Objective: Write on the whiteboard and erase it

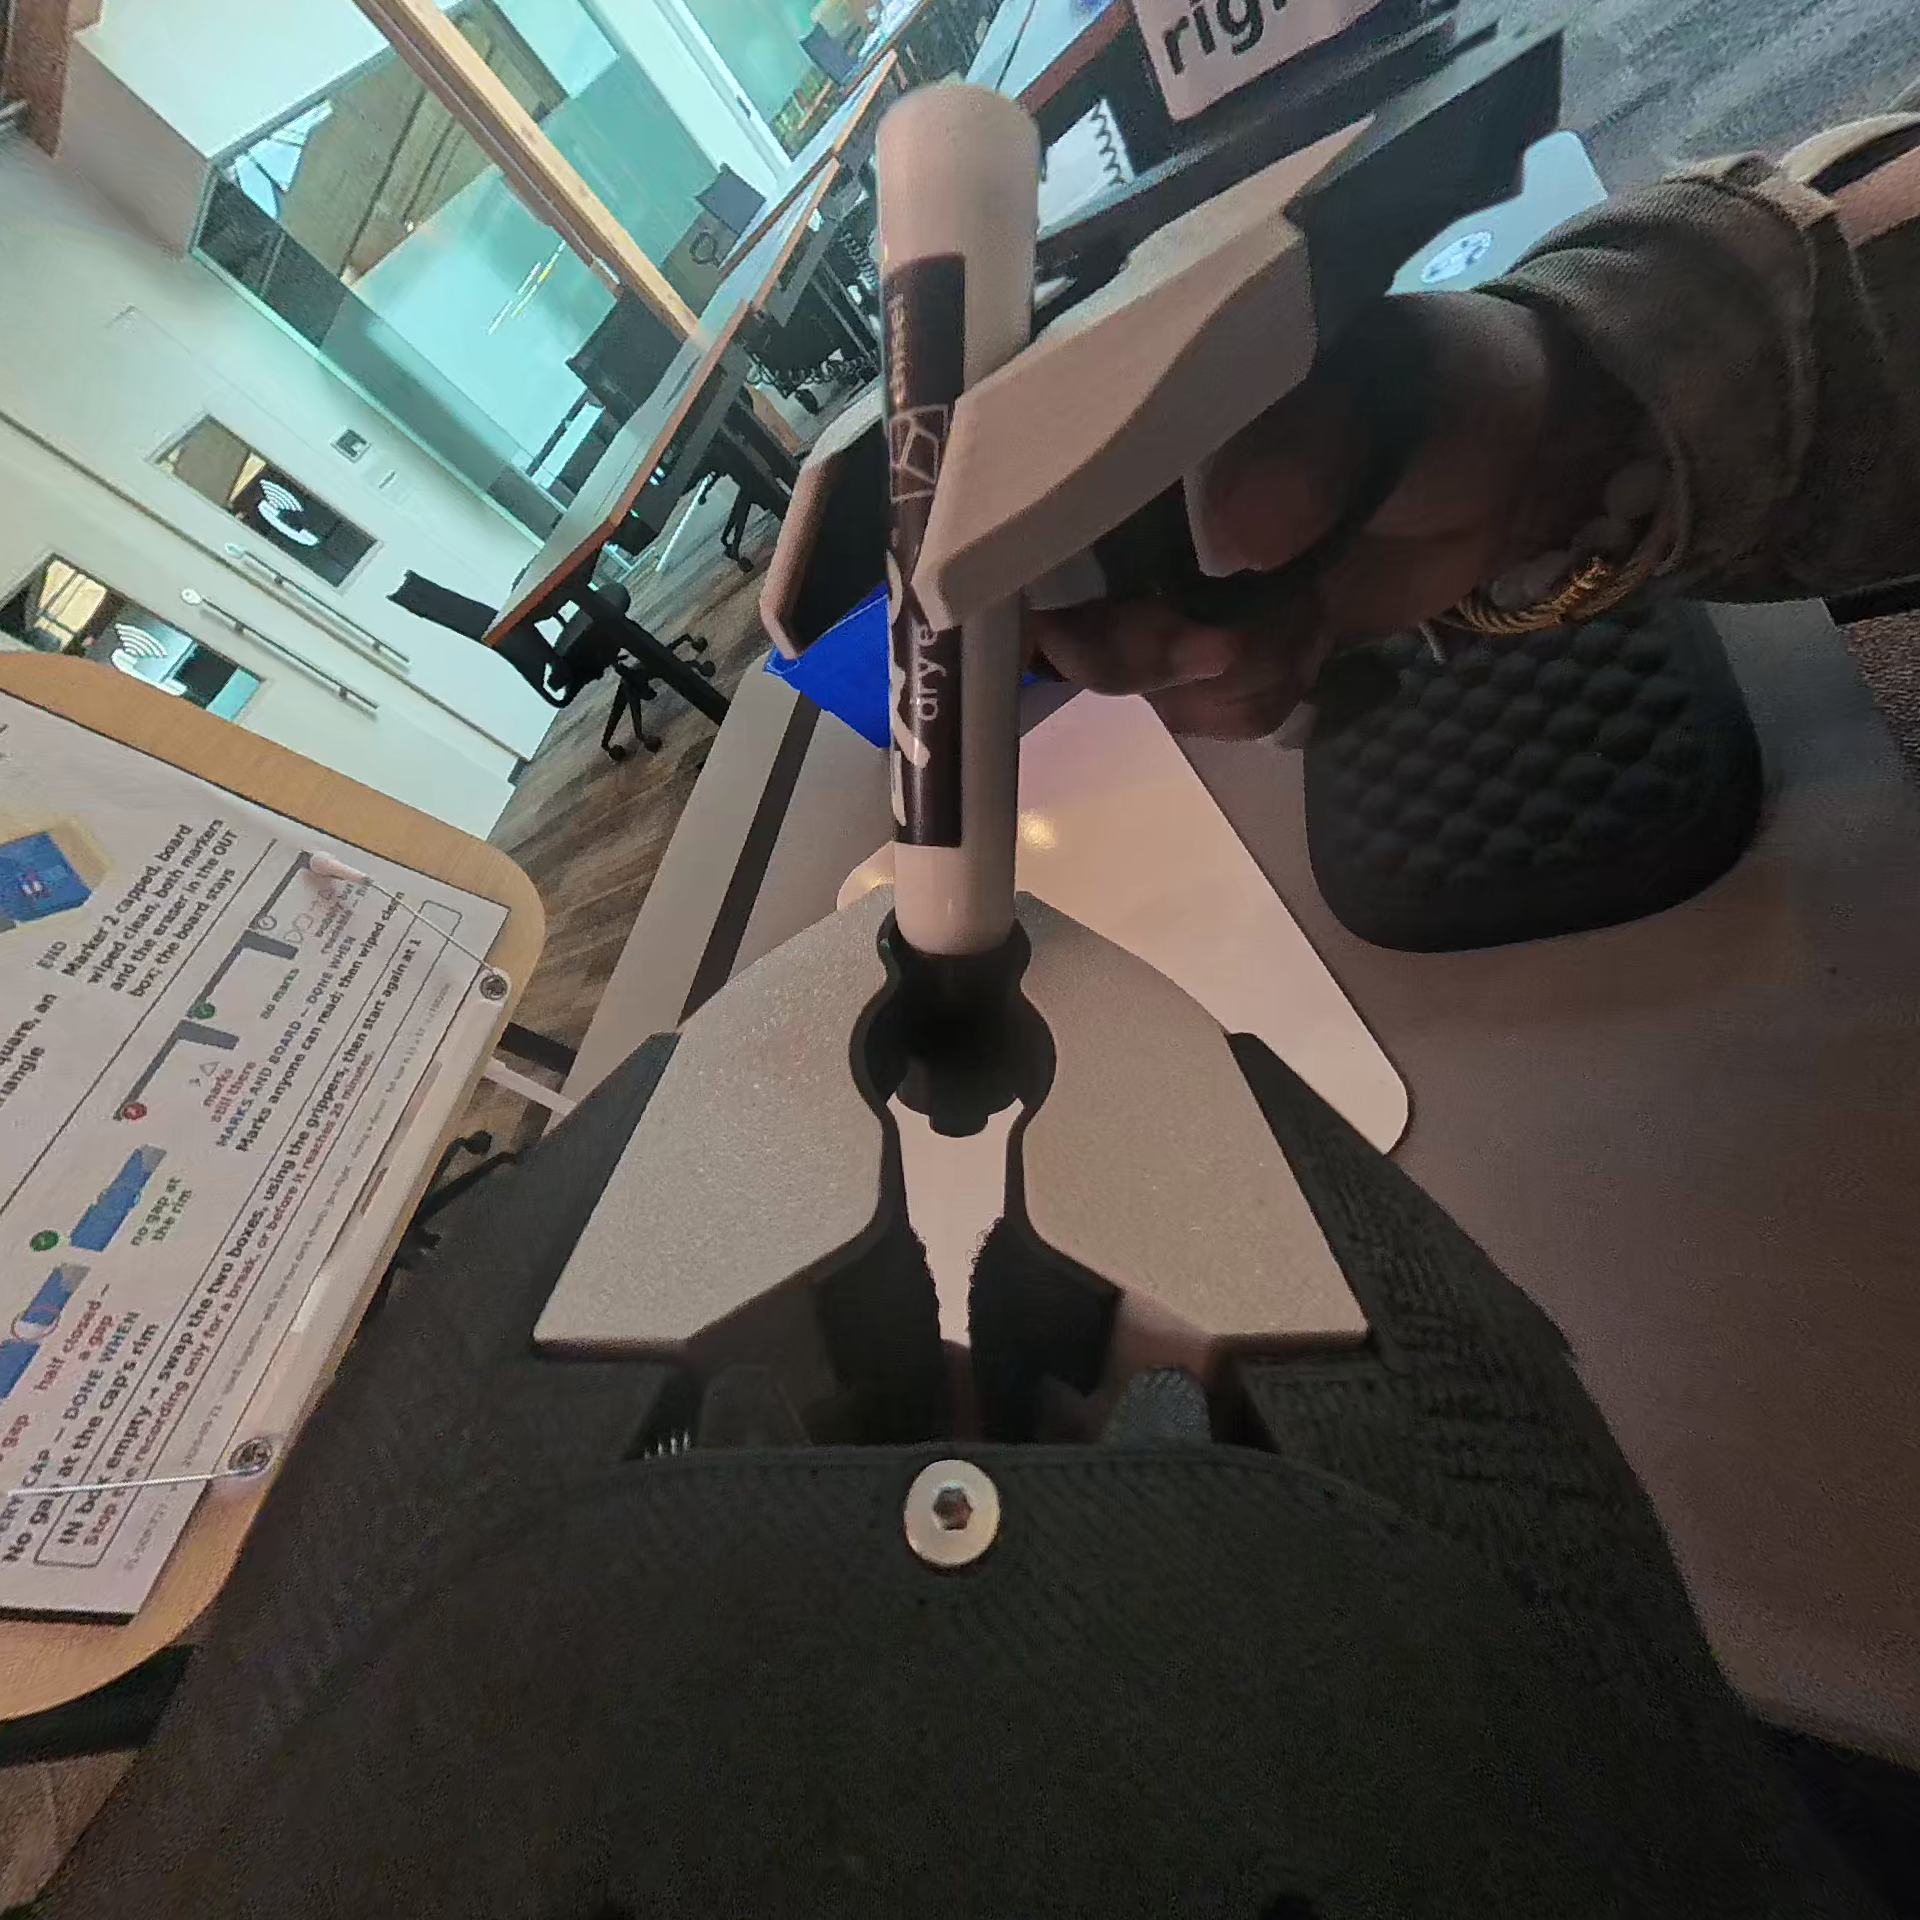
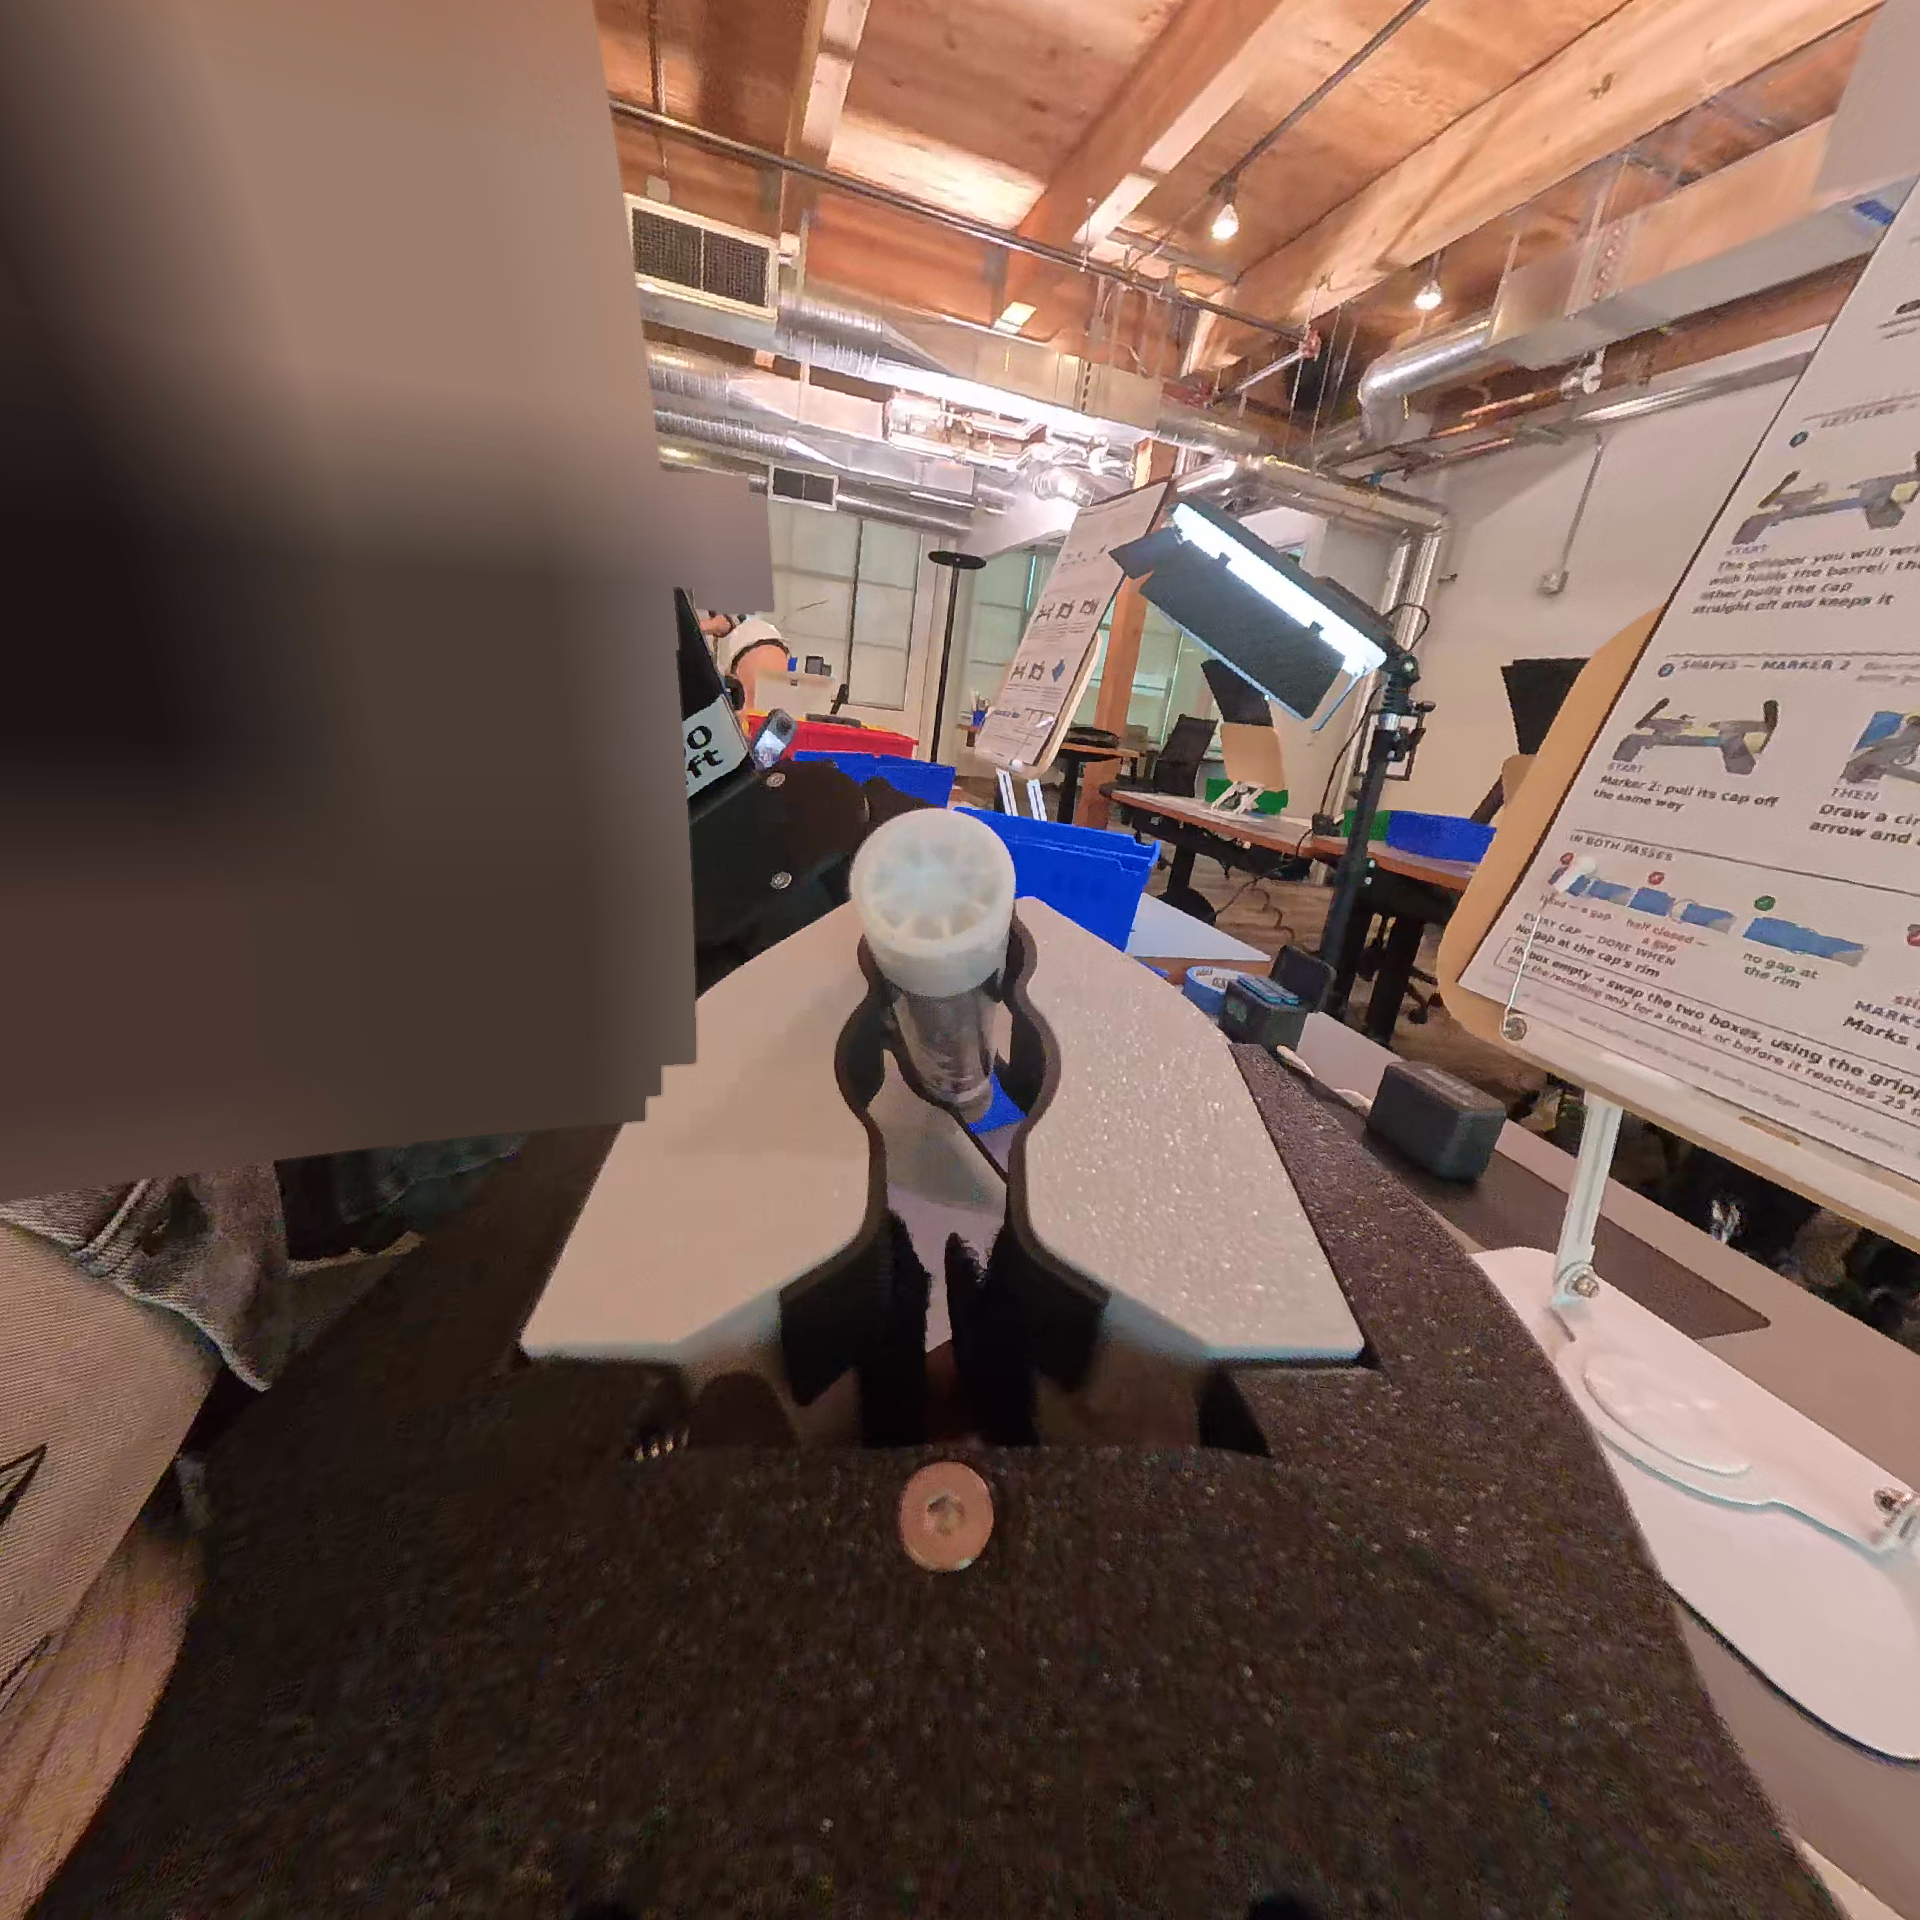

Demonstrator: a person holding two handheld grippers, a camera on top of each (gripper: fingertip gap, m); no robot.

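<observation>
The grey bench carries everything here, and on it lies the whiteboard, a white sheet with rounded corners, showing no marks where it can be seen. Beside the board, toward the right of the left wrist view, sits a dark cushion with a dimpled surface. At the left of that view an instruction sheet is pinned on a wooden easel; in the right wrist view the same kind of sheet stands on a white stand at the right. A blue bin sits farther back on the bench, partly hidden by the tools.

The left gripper points along the board, its jaws clamped on the black tip end of the marker, right where the white barrel ends. The marker rises from there over the whiteboard. The right gripper, held by a hand in a dark sleeve, comes in from the right and has its jaws closed on the labelled middle of the barrel. In the right wrist view the right gripper shows the barrel between its curved notches, with the marker and its white ribbed end cap poking out above them.
</observation>
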